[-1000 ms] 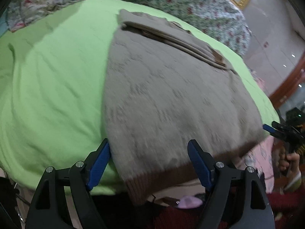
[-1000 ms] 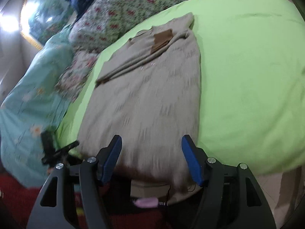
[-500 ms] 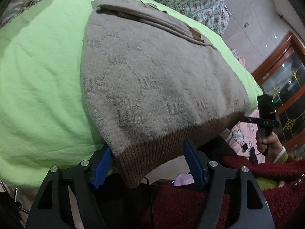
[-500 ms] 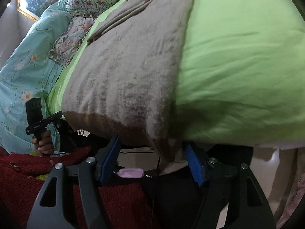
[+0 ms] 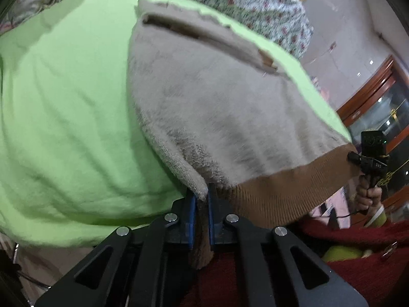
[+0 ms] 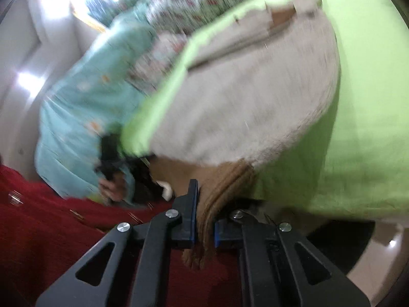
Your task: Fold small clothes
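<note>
Lying on a green sheet, the beige sweater has its brown hem clamped by both jaws.

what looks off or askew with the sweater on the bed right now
Nothing looks damaged. The beige sweater lies on the green blanket with its brown hem hanging off the bed edge. The left gripper and right gripper each pinch a hem corner, bunching it.
</note>
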`<state>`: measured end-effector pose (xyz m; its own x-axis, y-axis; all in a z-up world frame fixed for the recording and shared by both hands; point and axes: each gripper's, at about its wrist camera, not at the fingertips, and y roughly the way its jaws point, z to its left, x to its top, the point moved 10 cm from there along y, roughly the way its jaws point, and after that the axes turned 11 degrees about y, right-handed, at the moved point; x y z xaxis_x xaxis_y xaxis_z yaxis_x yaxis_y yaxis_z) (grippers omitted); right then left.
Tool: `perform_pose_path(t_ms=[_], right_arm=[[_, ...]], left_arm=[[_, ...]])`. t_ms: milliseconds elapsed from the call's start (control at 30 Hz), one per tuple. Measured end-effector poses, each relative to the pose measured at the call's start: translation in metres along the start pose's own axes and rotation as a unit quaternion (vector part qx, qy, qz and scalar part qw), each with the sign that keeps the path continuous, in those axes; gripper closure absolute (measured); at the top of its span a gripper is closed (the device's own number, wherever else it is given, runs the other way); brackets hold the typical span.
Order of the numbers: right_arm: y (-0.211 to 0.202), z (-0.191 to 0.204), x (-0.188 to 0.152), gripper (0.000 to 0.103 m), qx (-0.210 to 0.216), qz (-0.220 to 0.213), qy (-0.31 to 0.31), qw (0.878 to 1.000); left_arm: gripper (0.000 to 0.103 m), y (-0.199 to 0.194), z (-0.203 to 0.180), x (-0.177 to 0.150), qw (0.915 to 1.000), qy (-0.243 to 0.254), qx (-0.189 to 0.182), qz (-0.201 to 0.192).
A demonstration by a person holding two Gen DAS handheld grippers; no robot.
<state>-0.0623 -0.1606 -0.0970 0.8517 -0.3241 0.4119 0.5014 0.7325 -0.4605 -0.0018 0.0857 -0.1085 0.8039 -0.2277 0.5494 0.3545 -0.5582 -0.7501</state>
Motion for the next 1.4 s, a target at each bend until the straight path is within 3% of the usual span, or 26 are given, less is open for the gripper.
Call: perform_pose_path(t_ms=[200,400,533,733,933,1133,1267,1400], right_arm=[[-0.019,0.031,0.050,0.092,0.042,-0.053,-0.018,0.998],[-0.028,0.028,0.109,0.092,0.040,-0.127,-0.009,0.991],[-0.026,0.015,0.156,0.092,0.018,-0.167,-0.003,0.986],[-0.019,-0.001,0.233,0.092,-0.019,-0.200,0.007,0.980],[-0.002,-0.022,0.306,0.092,-0.047,-0.211,0.017,0.976],[0.034,-0.075,0.349,0.092,-0.095,-0.201,0.058,0.973],[0.056,-0.106,0.364,0.092,-0.115,-0.192,0.078,0.971],[0.073,-0.132,0.372,0.092,-0.168,-0.182,0.088,0.965]], left_arm=[[0.097,-0.045,-0.009,0.062,0.9952,-0.001,-0.006,-0.098],[0.097,-0.066,0.016,0.135,0.9815,-0.038,0.008,-0.187],[0.097,-0.058,0.035,0.180,0.9754,-0.059,0.020,-0.212],[0.097,-0.027,0.051,0.256,0.9758,-0.052,0.049,-0.206],[0.097,0.008,0.081,0.309,0.9760,-0.061,0.069,-0.197],[0.097,0.063,0.117,0.332,0.9806,-0.073,0.090,-0.158],[0.097,0.096,0.145,0.337,0.9814,-0.086,0.108,-0.134],[0.096,0.129,0.165,0.337,0.9834,-0.101,0.109,-0.103]])
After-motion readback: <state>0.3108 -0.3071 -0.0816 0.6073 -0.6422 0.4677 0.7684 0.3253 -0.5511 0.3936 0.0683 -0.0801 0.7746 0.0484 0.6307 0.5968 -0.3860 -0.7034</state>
